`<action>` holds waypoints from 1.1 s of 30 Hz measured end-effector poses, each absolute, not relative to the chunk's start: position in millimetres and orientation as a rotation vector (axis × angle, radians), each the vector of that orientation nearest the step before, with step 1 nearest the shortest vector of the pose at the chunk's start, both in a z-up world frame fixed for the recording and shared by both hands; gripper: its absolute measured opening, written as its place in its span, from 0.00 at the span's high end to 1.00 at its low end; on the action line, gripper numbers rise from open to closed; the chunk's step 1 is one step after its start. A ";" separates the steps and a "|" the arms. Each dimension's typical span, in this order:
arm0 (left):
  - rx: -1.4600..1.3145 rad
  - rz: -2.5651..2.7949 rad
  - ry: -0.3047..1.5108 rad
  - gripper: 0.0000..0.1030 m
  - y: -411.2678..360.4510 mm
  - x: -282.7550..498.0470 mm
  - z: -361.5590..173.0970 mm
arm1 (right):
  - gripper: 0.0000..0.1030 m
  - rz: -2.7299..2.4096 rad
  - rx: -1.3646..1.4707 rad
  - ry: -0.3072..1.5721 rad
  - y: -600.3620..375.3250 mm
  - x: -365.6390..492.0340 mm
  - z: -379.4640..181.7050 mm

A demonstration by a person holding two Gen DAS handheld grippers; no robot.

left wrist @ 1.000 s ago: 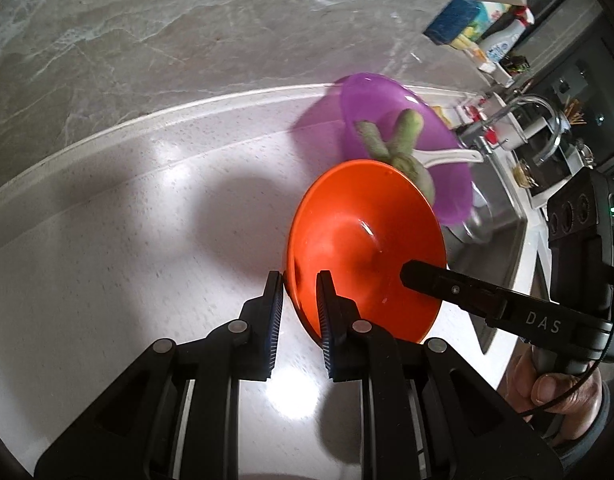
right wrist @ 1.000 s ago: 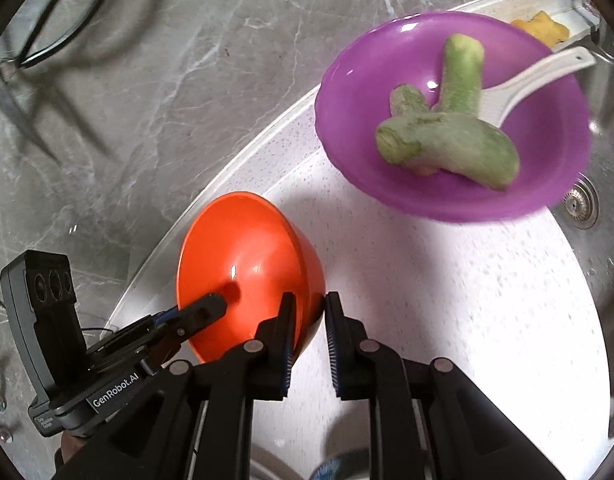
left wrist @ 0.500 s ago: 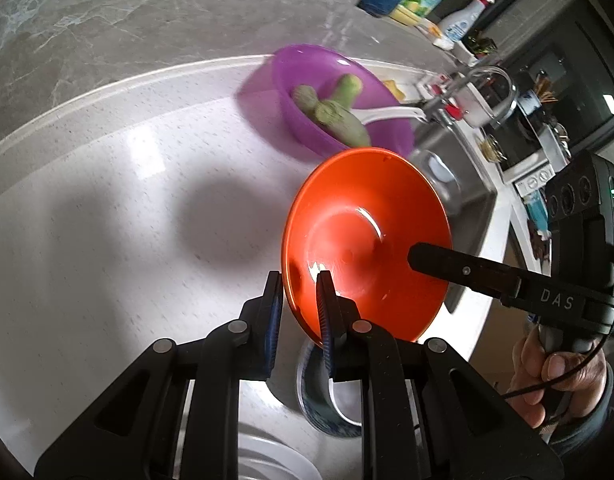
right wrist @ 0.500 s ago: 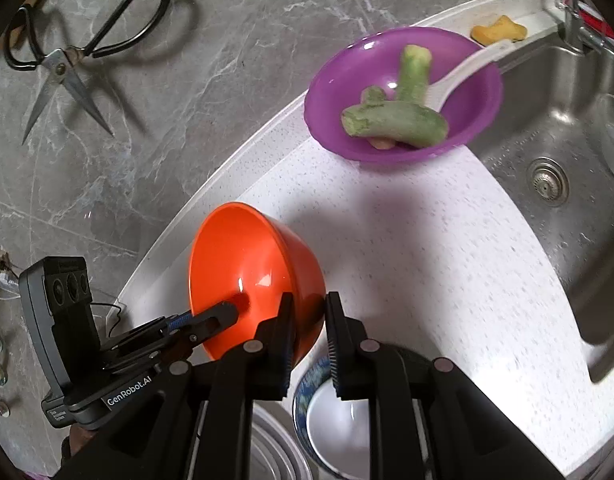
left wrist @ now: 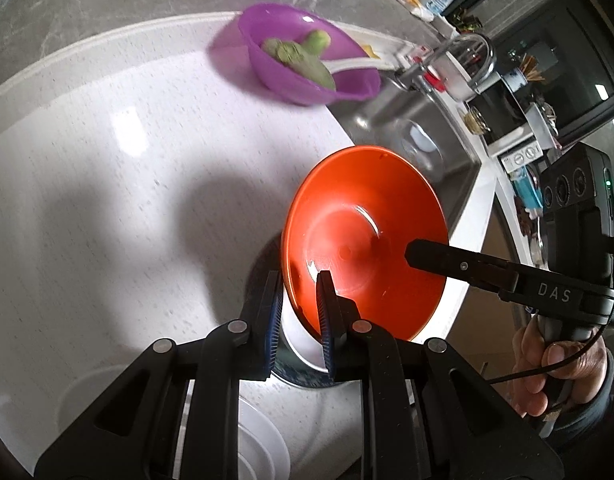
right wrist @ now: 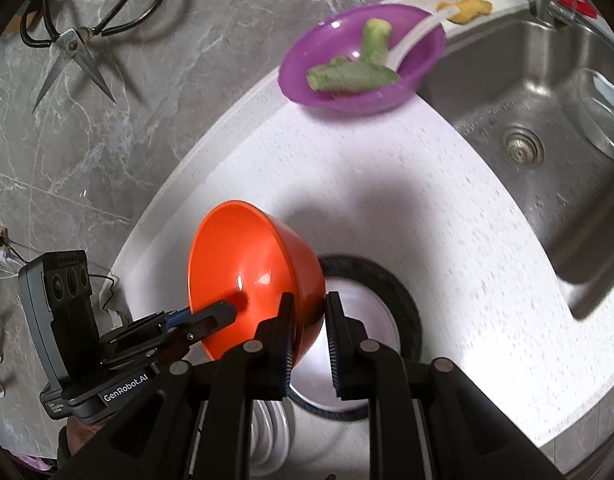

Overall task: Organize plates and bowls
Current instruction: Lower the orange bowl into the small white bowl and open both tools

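Note:
An orange bowl (left wrist: 367, 240) (right wrist: 235, 256) hangs tilted in the air, gripped at opposite sides of its rim. My left gripper (left wrist: 299, 300) is shut on the near rim, one finger inside the bowl. My right gripper (right wrist: 309, 312) is shut on the other rim; in the left wrist view its inner finger (left wrist: 427, 254) shows inside the bowl. Directly under the orange bowl, a white bowl with a dark blue rim (right wrist: 371, 276) (left wrist: 303, 378) rests on the white counter. A stack of white plates (left wrist: 259, 440) (right wrist: 267, 420) lies beside it, mostly hidden by the grippers.
A purple bowl (left wrist: 283, 80) (right wrist: 327, 44) with green vegetable pieces and a white spoon sits at the counter's far end beside the steel sink (right wrist: 547, 120) (left wrist: 407, 120). Scissors (right wrist: 71, 44) hang on the grey marble wall. A hand (left wrist: 547, 360) grips the right tool.
Both grippers carried the orange bowl away from the purple bowl toward the counter's near part. The dark-rimmed white bowl and the plates came into view beneath it.

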State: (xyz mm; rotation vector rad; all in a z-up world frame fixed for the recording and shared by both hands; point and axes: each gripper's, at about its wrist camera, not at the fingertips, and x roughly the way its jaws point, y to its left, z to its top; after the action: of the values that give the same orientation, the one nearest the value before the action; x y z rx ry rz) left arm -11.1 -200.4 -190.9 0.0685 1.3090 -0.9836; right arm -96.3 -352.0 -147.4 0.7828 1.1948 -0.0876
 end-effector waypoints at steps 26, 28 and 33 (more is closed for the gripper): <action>0.168 -0.973 1.371 0.85 -219.5 -52.3 -237.2 | 0.84 -0.120 0.804 1.314 -352.4 -136.8 -194.4; 0.182 -0.972 1.361 0.85 -220.7 -53.7 -236.6 | 0.84 -0.122 0.800 1.316 -352.1 -136.2 -194.8; 0.167 -0.977 1.358 0.85 -218.8 -50.4 -238.7 | 0.85 -0.128 0.771 1.323 -350.5 -132.4 -194.0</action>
State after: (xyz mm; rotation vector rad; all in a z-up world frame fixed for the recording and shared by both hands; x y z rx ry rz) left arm -50.4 -218.8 -238.7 0.1666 1.3582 -0.9767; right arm -132.4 -350.5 -194.0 0.7715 1.3230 -0.1284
